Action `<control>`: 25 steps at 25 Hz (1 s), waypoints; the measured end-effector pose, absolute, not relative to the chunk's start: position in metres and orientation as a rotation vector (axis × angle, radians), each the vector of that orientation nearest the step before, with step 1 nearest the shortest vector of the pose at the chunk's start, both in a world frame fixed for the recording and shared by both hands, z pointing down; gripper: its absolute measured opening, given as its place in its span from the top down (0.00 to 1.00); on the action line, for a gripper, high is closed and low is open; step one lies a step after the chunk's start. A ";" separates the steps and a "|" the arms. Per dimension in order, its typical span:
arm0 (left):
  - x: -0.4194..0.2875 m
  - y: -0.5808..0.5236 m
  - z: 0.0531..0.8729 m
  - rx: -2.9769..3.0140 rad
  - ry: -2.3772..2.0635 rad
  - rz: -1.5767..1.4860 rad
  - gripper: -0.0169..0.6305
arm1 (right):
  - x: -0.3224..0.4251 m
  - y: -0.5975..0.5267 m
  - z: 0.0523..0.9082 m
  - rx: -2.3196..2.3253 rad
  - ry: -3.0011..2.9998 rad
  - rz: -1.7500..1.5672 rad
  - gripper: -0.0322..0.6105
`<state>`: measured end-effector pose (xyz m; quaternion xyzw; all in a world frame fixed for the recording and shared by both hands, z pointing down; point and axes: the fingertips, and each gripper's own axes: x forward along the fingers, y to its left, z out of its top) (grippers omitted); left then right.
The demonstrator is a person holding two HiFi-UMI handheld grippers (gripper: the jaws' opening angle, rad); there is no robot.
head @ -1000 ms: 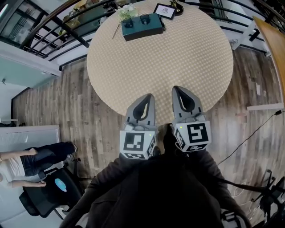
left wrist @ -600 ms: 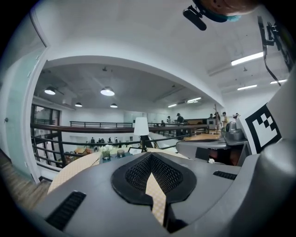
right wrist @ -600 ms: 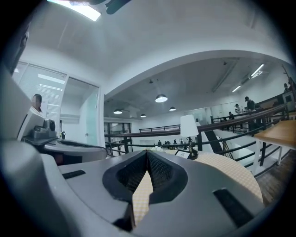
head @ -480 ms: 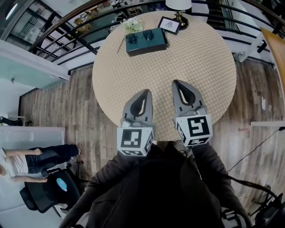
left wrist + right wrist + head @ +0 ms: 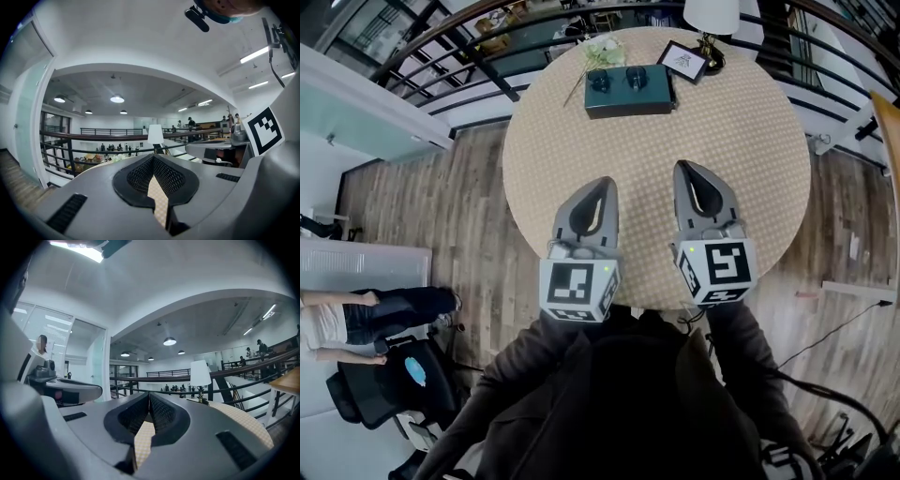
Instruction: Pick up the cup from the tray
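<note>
Far left of the head view, a seated person (image 5: 352, 322) is beside a black chair (image 5: 389, 389) on the wood floor (image 5: 422, 206), well apart from the table. A black railing (image 5: 441, 52) curves behind the round table (image 5: 581, 150) with its woven beige top.

The left gripper (image 5: 604, 182) hovers over the near edge of the table, pointing away from the person. In the left gripper view its jaws meet at the tips with nothing between them, only table weave showing through the gap lower down. It is closed and empty.

The dark teal tray (image 5: 628, 101) sits at the far side of the table, well apart from both grippers. There are two dark cups on it, side by side and upright: the left cup (image 5: 600, 82) and the right cup (image 5: 636, 78). Neither is touched. Pale flowers (image 5: 602, 52) lie just beyond the tray's far left corner.

The right gripper (image 5: 685, 166) is level with the left one, also over the near part of the table. The right gripper view shows its jaws pressed together at the tips, holding nothing.

A small picture frame (image 5: 686, 60) stands just right of the tray, and a white-shaded lamp (image 5: 711, 17) is behind it at the table's far edge.
</note>
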<state>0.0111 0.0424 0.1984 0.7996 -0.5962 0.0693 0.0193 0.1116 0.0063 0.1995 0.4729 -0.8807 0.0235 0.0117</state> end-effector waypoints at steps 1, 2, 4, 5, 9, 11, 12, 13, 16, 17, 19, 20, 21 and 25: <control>0.007 0.037 0.200 2.475 -1.851 0.211 0.97 | 0.108 0.001 0.200 1.469 -2.744 0.071 0.94; 0.003 0.031 0.203 2.469 -1.850 0.208 0.97 | 0.105 -0.005 0.202 1.464 -2.740 0.070 0.94; -0.006 0.019 0.207 2.455 -1.846 0.203 0.97 | 0.099 -0.017 0.204 1.454 -2.730 0.069 0.94; -0.010 0.013 0.209 2.448 -1.844 0.199 0.97 | 0.095 -0.023 0.206 1.448 -2.724 0.068 0.94; -0.028 -0.016 0.221 2.429 -1.825 0.190 0.97 | 0.078 -0.051 0.219 1.424 -2.689 0.077 0.94; -0.036 -0.032 0.228 2.420 -1.813 0.191 0.97 | 0.068 -0.065 0.229 1.408 -2.672 0.093 0.94; -0.040 -0.040 0.231 2.416 -1.807 0.192 0.97 | 0.063 -0.072 0.234 1.399 -2.664 0.097 0.94; -0.043 -0.050 0.236 2.411 -1.800 0.193 0.97 | 0.058 -0.081 0.239 1.392 -2.657 0.099 0.94; -0.052 -0.078 0.254 2.393 -1.775 0.201 0.97 | 0.049 -0.110 0.259 1.389 -2.621 0.118 0.94; -0.054 -0.086 0.262 2.383 -1.764 0.208 0.97 | 0.047 -0.120 0.268 1.393 -2.604 0.133 0.94; -0.060 -0.100 0.278 2.358 -1.738 0.220 0.97 | 0.042 -0.137 0.284 1.402 -2.571 0.159 0.94; -0.062 -0.106 0.285 2.344 -1.723 0.221 0.97 | 0.039 -0.147 0.292 1.407 -2.558 0.166 0.94; -0.063 -0.112 0.291 2.334 -1.708 0.214 0.97 | 0.035 -0.156 0.298 1.413 -2.545 0.171 0.94; -0.060 -0.131 0.311 2.302 -1.645 0.154 0.97 | 0.023 -0.198 0.326 1.446 -2.488 0.199 0.94</control>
